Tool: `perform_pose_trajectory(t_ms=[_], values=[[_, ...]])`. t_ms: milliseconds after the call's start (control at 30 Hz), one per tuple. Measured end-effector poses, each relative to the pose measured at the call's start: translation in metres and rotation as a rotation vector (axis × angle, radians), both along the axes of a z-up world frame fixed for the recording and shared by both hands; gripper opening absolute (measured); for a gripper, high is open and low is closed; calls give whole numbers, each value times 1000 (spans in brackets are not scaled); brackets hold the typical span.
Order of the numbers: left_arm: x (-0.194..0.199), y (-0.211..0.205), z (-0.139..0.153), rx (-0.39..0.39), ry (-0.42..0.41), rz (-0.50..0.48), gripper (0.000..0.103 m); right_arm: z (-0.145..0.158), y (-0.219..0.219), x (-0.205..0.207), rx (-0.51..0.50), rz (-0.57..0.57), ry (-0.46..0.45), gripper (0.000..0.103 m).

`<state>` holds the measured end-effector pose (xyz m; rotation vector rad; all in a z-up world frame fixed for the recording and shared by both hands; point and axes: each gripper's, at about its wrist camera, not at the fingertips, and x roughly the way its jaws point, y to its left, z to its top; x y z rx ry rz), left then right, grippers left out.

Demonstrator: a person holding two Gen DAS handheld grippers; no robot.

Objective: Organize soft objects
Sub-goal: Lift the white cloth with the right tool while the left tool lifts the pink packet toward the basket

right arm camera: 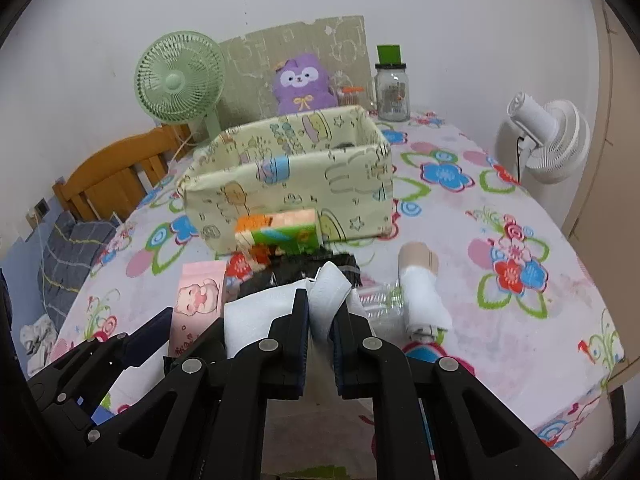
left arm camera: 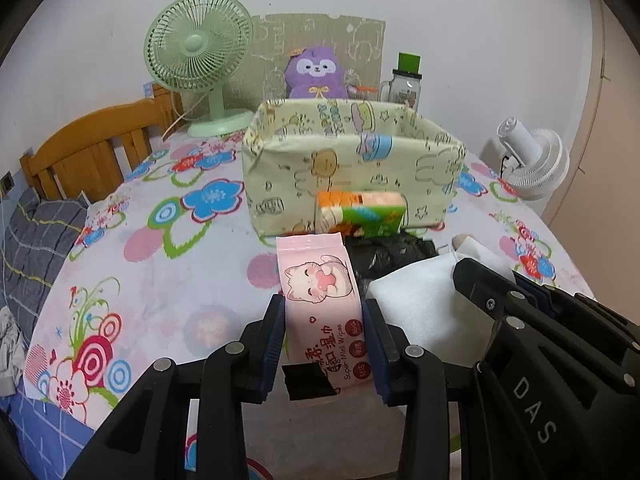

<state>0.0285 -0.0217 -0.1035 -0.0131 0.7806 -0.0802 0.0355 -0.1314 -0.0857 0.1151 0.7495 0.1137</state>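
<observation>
My left gripper (left arm camera: pixel 325 312) is shut on a pink pack of wet wipes (left arm camera: pixel 322 292) with a cartoon cat, held just above the flowered tablecloth. My right gripper (right arm camera: pixel 322 304) is shut on a fold of white cloth (right arm camera: pixel 328 288), lifted off the table; the same white cloth (left arm camera: pixel 416 296) shows to the right in the left wrist view. Ahead stands an open pale-green fabric box (left arm camera: pixel 352 160), also the box (right arm camera: pixel 288 184) in the right wrist view. An orange-and-green tissue pack (left arm camera: pixel 360 212) leans against its front wall. A black item (left arm camera: pixel 388 252) lies between the tissue pack and the cloth.
A rolled white and beige sock (right arm camera: pixel 420 296) lies right of the cloth. Behind the box sit a purple plush (left arm camera: pixel 316 74), a green fan (left arm camera: pixel 200 56) and a glass jar (right arm camera: pixel 392 92). A white fan (right arm camera: pixel 548 140) stands at the right edge, a wooden headboard (left arm camera: pixel 92 148) at the left.
</observation>
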Motion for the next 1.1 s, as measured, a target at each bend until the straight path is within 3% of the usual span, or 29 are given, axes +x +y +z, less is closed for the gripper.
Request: perform_pose_trajectory(t_ms=[1100], values=[[29,-10,68,-5,-92,-7,38,71,-11,24,14,-5,-116,13]])
